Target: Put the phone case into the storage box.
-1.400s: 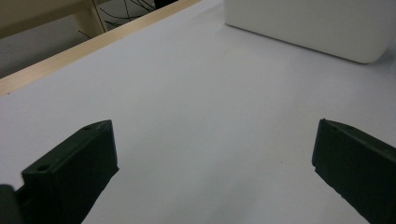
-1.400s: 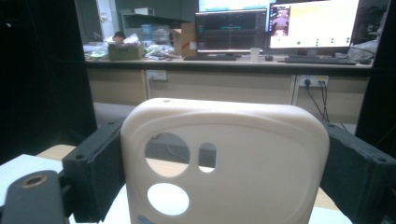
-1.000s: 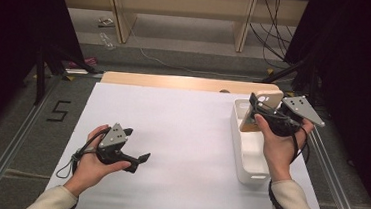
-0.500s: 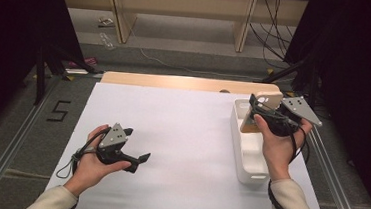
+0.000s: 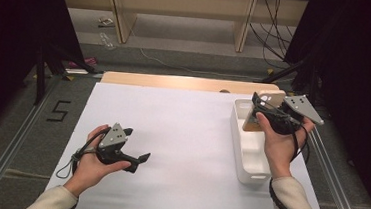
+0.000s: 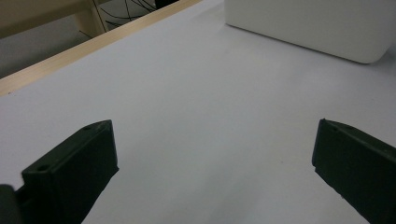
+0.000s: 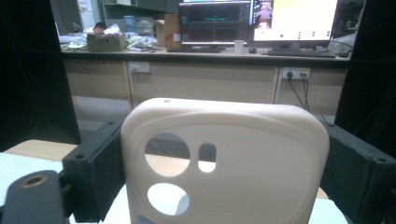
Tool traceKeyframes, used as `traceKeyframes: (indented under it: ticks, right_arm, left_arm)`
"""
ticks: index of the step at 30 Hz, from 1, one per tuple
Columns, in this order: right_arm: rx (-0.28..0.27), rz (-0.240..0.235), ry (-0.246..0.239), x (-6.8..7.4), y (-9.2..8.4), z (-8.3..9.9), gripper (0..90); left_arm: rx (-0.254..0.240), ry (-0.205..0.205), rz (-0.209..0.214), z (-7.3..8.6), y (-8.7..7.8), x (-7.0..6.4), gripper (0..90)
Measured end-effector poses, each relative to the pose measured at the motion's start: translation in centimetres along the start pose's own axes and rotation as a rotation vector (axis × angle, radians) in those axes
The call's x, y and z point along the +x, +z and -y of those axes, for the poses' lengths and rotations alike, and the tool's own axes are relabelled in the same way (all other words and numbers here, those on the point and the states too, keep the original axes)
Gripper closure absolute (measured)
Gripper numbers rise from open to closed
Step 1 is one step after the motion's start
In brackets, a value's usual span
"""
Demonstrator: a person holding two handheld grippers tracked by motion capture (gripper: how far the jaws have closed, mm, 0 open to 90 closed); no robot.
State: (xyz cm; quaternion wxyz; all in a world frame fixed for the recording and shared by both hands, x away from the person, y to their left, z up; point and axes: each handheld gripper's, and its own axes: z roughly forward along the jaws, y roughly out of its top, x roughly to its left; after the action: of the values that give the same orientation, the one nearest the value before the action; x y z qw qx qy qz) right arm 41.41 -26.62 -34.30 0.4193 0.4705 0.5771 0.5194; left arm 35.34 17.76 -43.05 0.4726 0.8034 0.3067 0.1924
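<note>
Beige phone case (image 7: 224,163) is sitting squeezed between the right claw (image 5: 262,106) jaws, held upright just above the white bin (image 5: 250,149), probably so it is coming out cleanly. Left claw (image 5: 136,162) is resting wide apart and empty on the tabletop (image 5: 181,134), waiting.

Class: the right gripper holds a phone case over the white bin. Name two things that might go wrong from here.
1. The right gripper grips the phone case only by its side edges, so the case might slip or flex out.
2. The case hangs above the far end of the bin, near the rim; dropped there, it may land outside.
</note>
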Motion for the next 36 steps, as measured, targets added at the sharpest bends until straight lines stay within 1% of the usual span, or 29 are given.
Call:
traceKeyframes:
  ticks: [13, 17, 26, 36]
  right_arm:
    - [0.010, 0.008, 0.005, -0.2, 0.8, 0.1, 12.0]
    - [0.007, 0.011, 0.017, -0.4, 1.0, -0.1, 12.0]
    - [0.026, 0.011, 0.008, -0.3, 1.7, 0.1, 12.0]
    - [0.034, 0.012, 0.000, -0.2, 2.3, 0.1, 12.0]
  left_arm:
    - [-0.001, -0.003, -0.001, 0.0, 0.0, 0.0, 0.0]
    - [-0.002, -0.004, 0.000, 0.0, 0.0, 0.1, 0.0]
    - [-0.002, -0.008, 0.002, 0.1, 0.0, 0.1, 0.0]
    - [-0.003, -0.008, 0.000, 0.0, 0.0, 0.1, 0.0]
